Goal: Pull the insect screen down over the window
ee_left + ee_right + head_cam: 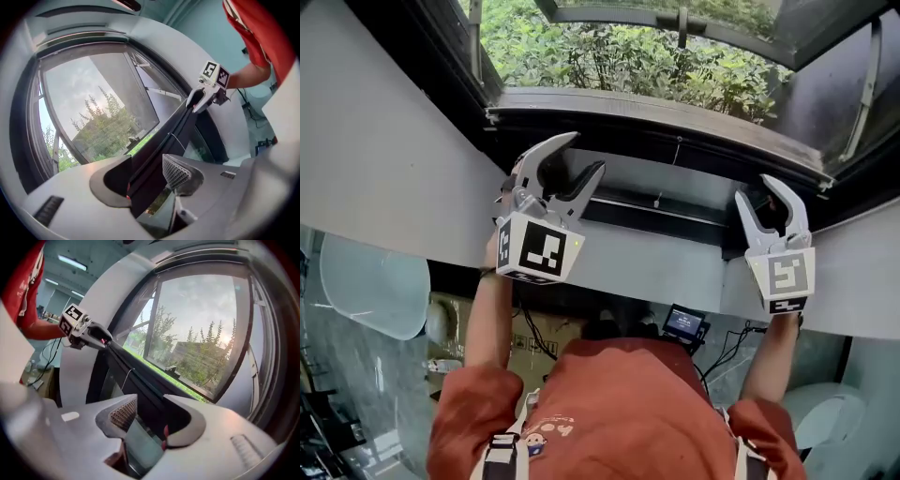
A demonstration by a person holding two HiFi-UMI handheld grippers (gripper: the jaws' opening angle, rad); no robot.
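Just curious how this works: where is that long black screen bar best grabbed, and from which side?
Probably near its two ends, from the room side, jaws open astride the black bar. It is long and thin and spans the window, so a hold at both ends should keep it level. The left gripper and right gripper straddle it there.

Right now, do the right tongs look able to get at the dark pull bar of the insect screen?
Probably yes: the right tongs stand open astride the dark pull bar, so it already lies between them and nothing seems to block it.
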